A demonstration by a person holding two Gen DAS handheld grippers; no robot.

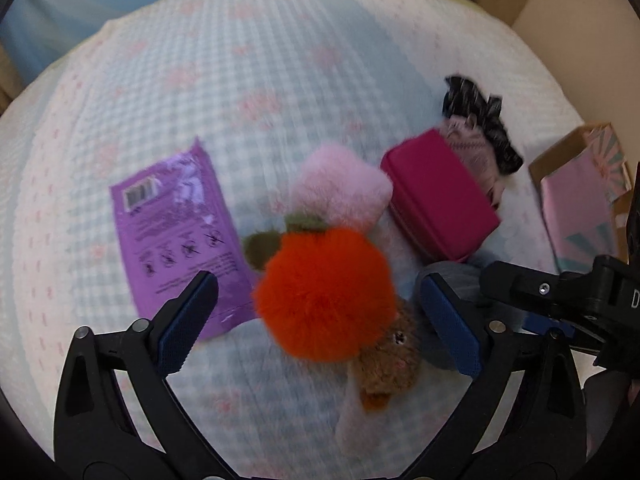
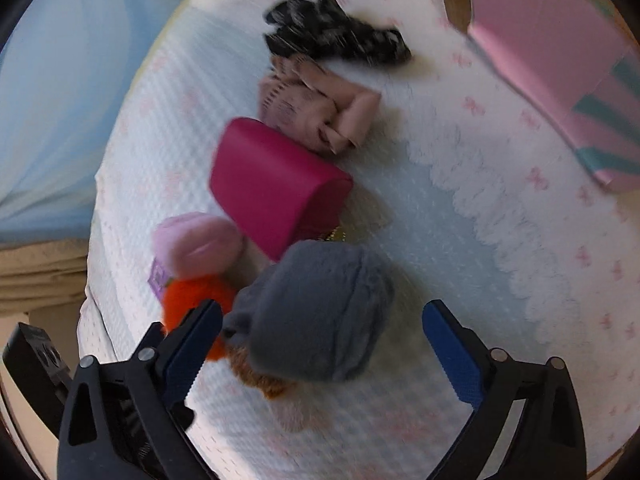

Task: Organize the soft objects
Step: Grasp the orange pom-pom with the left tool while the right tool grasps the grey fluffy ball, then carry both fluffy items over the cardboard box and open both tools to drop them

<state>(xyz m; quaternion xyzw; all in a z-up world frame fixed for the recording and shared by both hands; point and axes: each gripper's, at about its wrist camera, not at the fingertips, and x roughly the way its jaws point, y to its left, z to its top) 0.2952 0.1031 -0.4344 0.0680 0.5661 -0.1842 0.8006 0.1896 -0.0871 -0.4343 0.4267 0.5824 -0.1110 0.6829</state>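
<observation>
Puckered seersucker bedding [image 1: 248, 92], pale blue check with pink bows and a scalloped white border, covers the bed and carries a loose cluster of things. At the centre sits a round orange pompom plush [image 1: 326, 292] with long fluffy fur and olive-green felt leaves, touching a pale pink fluffy plush [image 1: 344, 184] behind it and a small curly brown plush [image 1: 390, 364] in front. Just beside them lies a flat, glossy purple sachet [image 1: 176, 232] printed with a barcode. A smooth magenta pouch [image 2: 276, 184] with rounded edges lies near a grey furry plush [image 2: 320, 308], dome-shaped. Beyond it rest a folded beige knit sock [image 2: 316, 112] and a crumpled black-and-white one [image 2: 332, 40]. An open cardboard box [image 2: 560, 80] with pink lining stands at the bed's edge.

The left gripper [image 1: 320, 320] hangs spread wide around the orange plush, ribbed blue pads clear of it. The right gripper [image 2: 324, 344] likewise stands wide over the grey plush, holding nothing.
</observation>
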